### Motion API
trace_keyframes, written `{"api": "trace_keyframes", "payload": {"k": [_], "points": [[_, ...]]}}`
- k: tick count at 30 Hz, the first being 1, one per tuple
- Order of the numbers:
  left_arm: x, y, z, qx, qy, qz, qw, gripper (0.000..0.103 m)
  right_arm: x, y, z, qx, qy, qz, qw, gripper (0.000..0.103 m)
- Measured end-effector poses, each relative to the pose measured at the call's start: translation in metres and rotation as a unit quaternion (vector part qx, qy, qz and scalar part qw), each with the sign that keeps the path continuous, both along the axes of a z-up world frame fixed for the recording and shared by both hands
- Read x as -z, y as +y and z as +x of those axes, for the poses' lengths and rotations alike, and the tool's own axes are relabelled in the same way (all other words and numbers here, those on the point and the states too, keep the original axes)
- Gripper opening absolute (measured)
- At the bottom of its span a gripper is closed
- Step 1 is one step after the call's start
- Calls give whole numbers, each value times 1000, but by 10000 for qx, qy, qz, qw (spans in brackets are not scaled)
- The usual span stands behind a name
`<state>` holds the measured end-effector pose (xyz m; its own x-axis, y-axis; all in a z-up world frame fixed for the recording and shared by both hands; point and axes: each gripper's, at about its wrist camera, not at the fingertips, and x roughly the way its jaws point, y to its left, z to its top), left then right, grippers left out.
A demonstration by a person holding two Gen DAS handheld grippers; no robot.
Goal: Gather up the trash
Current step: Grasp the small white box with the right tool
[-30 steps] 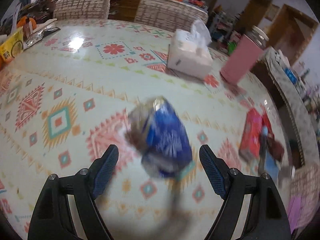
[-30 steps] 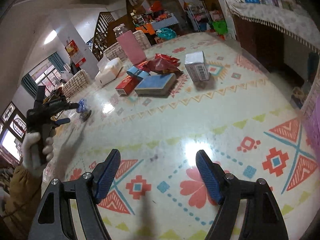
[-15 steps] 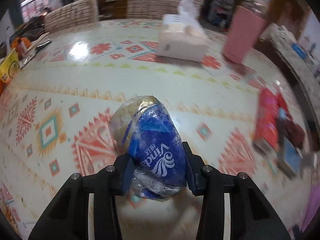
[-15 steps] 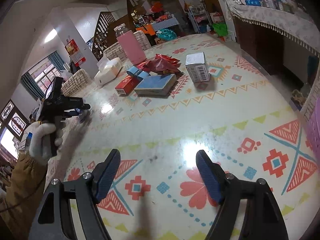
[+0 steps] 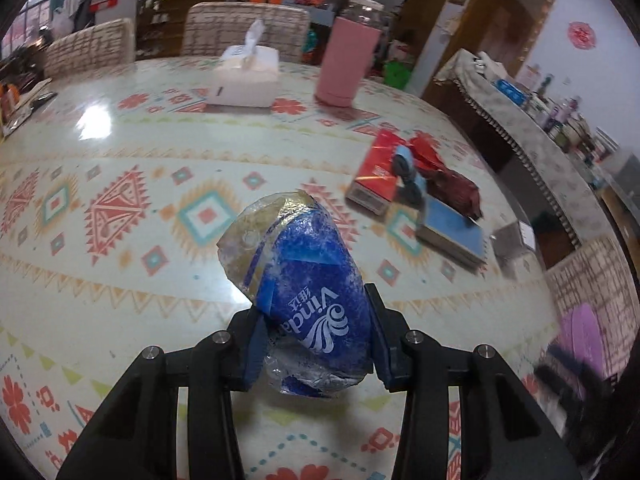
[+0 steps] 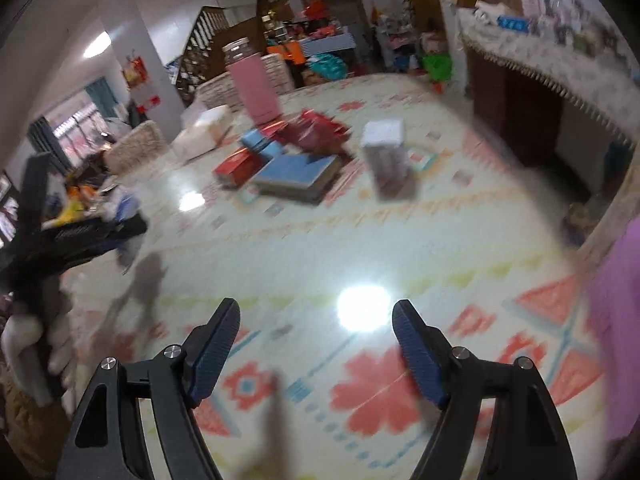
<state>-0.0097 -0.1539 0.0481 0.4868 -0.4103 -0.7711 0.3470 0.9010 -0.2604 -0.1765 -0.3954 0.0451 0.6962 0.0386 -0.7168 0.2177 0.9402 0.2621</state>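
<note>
Left wrist view shows the left gripper (image 5: pixel 316 344) clenched on a crumpled blue-and-clear plastic tissue wrapper (image 5: pixel 304 296), its two blue-padded fingers (image 5: pixel 254 350) pressing the wrapper's sides; white lettering shows on the blue part, and the wrapper's lower end hangs between the fingers above the glossy patterned surface (image 5: pixel 120 272). Far across the surface a white tissue box (image 5: pixel 246 80) stands with a tissue poking from its top, and to its right a tall pink container (image 5: pixel 346 62) has a clear jar (image 5: pixel 364 4) behind it; what the jar and container hold cannot be made out. At right-centre lies a cluster: a flat red box (image 5: pixel 374 172), a small blue roll-like item (image 5: pixel 406 164), dark red crumpled wrappers (image 5: pixel 444 176) and a blue-covered book (image 5: pixel 452 234), the wrappers overlapping the book's far edge. A small white-and-grey box (image 5: pixel 514 240) just right of the book is blurred.

Right wrist view is smeared throughout. The right gripper (image 6: pixel 316 344) has its fingers released, spread wide with nothing between them, above the surface. The same cluster sits far ahead. At the left edge the left gripper and a white-gloved hand (image 6: pixel 24 344) are partly cut off. A purple object (image 6: pixel 618 320) at the right edge is too blurred to identify.
</note>
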Motion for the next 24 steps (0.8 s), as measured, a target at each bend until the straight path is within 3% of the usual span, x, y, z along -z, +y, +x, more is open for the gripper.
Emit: {"api": "trace_keyframes", "payload": {"k": [5, 10, 14, 16, 24], "points": [[3, 4, -1, 76, 9, -104, 9999, 43, -15, -31, 47, 589, 220, -659, 9958, 87], [10, 9, 5, 27, 127, -122, 9998, 43, -9, -50, 100, 934, 527, -1028, 9889, 85], [16, 11, 10, 42, 289, -188, 9994, 43, 1, -59, 130, 1089, 775, -1039, 9856, 63], [17, 11, 10, 69, 342, -222, 9991, 43, 8, -64, 140, 1162, 943, -1044, 9832, 38], [14, 13, 6, 79, 307, -294, 9991, 43, 3, -75, 114, 1415, 846, -541, 9848, 37]]}}
